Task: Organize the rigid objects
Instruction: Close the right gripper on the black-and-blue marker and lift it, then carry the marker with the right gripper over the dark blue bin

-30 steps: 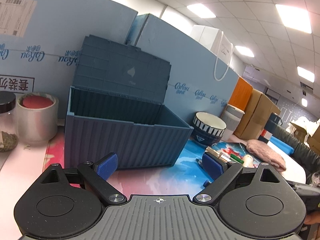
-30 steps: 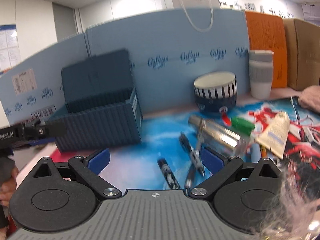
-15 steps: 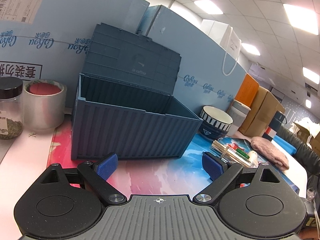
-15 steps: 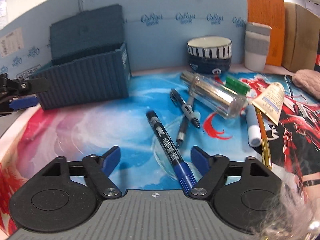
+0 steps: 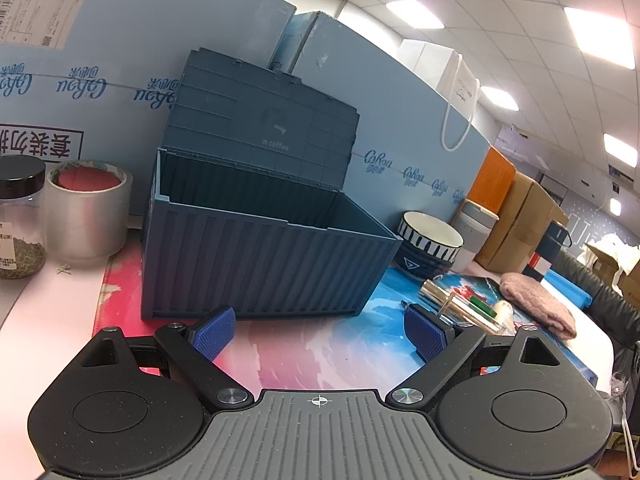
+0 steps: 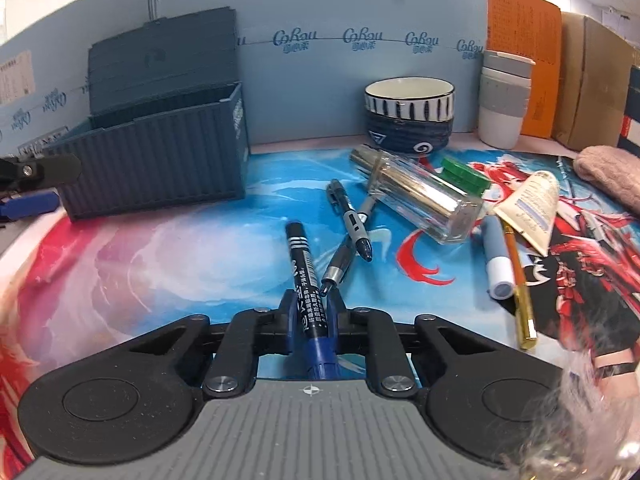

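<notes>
My right gripper is shut on a black marker with a blue end that lies on the colourful mat. Two grey pens lie crossed just beyond it. A clear glass bottle, a green cap, a cream tube, a blue-and-white pen and a gold pen lie to the right. The dark blue container box stands open, lid up, right in front of my open, empty left gripper. The box also shows at the left of the right wrist view.
A glass jar and a silver tape roll stand left of the box. A striped bowl, a grey-white cup, cardboard boxes and a pink cloth sit at the right. Blue foam board walls the back.
My right gripper dropped down to the mat and closed on the black marker. My left gripper moved nearer the open box and stayed open.
</notes>
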